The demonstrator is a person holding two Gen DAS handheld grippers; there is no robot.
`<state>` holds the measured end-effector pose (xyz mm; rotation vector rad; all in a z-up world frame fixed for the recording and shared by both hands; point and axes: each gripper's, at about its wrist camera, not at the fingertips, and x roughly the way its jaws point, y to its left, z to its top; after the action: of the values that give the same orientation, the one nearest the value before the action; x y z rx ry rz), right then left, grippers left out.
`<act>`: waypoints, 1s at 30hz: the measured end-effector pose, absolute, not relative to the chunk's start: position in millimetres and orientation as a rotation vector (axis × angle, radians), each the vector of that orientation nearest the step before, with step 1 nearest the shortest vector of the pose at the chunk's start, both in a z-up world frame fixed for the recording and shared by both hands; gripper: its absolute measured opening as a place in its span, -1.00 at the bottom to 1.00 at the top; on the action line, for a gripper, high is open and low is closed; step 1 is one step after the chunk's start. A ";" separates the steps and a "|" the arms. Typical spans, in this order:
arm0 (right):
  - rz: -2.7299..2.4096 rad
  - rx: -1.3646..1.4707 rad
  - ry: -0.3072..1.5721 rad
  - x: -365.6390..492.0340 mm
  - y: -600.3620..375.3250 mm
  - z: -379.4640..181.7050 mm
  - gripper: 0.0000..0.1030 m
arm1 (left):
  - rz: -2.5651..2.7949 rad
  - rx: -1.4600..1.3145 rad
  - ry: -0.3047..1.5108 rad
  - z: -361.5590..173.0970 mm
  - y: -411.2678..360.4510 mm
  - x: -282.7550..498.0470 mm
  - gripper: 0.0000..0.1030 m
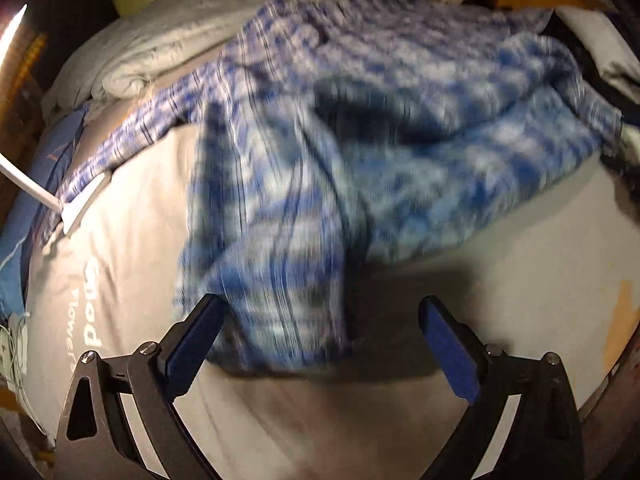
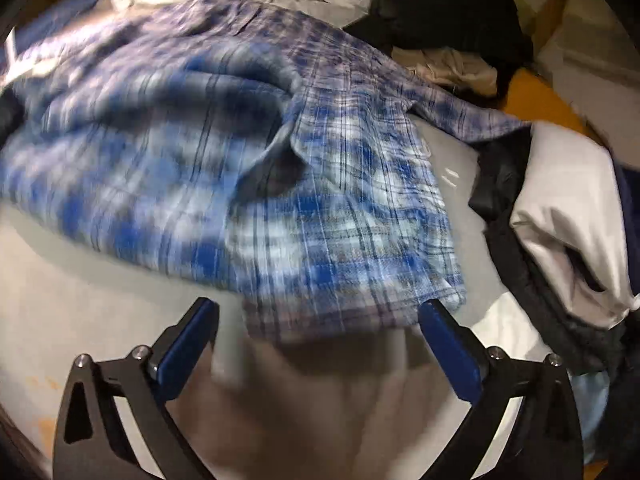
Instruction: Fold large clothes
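A rumpled plaid shirt (image 1: 340,152) (image 2: 248,160) lies on the bed (image 1: 132,240) (image 2: 80,280). Left gripper (image 1: 320,308) and right gripper (image 2: 318,310) both have fingers spread apart, gripping nothing.

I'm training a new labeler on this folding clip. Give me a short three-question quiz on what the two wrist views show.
1. True or false: the left gripper is clamped on the plaid shirt.
2. Fill in: the shirt's pattern is white and ____.
3. In the right wrist view, what lies at the shirt's far right corner? A) dark clothes B) a pot C) a shoe

Key: 1 false, its fingers stand wide apart, like the right gripper's; 2 blue; 3 A.
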<state>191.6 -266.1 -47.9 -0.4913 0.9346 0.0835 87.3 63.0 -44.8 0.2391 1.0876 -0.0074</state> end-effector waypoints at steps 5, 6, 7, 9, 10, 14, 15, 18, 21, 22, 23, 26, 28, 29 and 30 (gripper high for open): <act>0.016 -0.356 0.937 199.3 -292.8 -33.0 -0.42 | 0.067 0.244 1.074 -53.9 89.5 92.4 0.72; 0.004 -0.307 0.940 202.9 -300.5 -29.5 -0.92 | 0.078 0.211 1.062 -48.9 98.1 94.5 0.36; -0.016 -0.245 0.918 205.1 -308.8 -22.5 -0.94 | 0.092 0.161 1.041 -40.7 108.6 95.4 -0.05; -0.060 -0.173 0.819 205.4 -323.1 -3.0 -0.94 | 0.090 0.078 0.984 -24.7 123.8 95.6 -0.39; -0.088 -0.164 0.771 205.4 -327.0 5.0 -0.94 | 0.095 0.052 0.949 -16.1 129.8 96.9 -0.62; -0.087 -0.120 0.715 217.2 -331.1 17.7 -0.94 | 0.135 0.047 0.885 3.8 141.9 110.9 -0.70; -0.084 -0.108 0.711 221.9 -332.4 18.6 -0.94 | 0.147 0.041 0.873 8.0 145.5 115.1 -0.69; -0.105 -0.124 0.732 242.6 -333.8 13.6 -0.94 | 0.170 0.006 0.848 16.8 157.5 124.7 -0.69; -0.083 -0.162 0.798 262.6 -331.2 1.6 -0.95 | 0.221 -0.049 0.867 13.2 174.8 130.6 -0.66; -0.119 -0.166 0.816 266.0 -334.2 -4.3 -0.87 | 0.216 -0.078 0.878 10.2 179.2 130.6 -0.63; -0.139 -0.157 0.821 265.5 -340.2 -5.8 -0.80 | 0.201 -0.109 0.892 6.9 182.6 129.9 -0.61; -0.139 -0.114 0.796 254.6 -349.6 0.4 -0.16 | 0.192 -0.107 0.901 3.9 176.9 122.2 -0.27; -0.148 -0.111 0.730 240.8 -351.9 12.6 0.17 | 0.197 -0.076 0.886 4.6 168.2 116.4 -0.03; -0.139 -0.105 0.711 236.0 -352.0 16.5 0.23 | 0.188 -0.073 0.883 5.3 163.2 114.2 -0.03; -0.117 -0.091 0.694 230.6 -351.5 21.3 0.36 | 0.167 -0.073 0.885 5.0 157.1 112.1 -0.02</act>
<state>230.6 -351.5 21.3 -0.0910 0.6943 -0.1166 112.1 157.1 5.0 -0.0725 0.8846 0.1671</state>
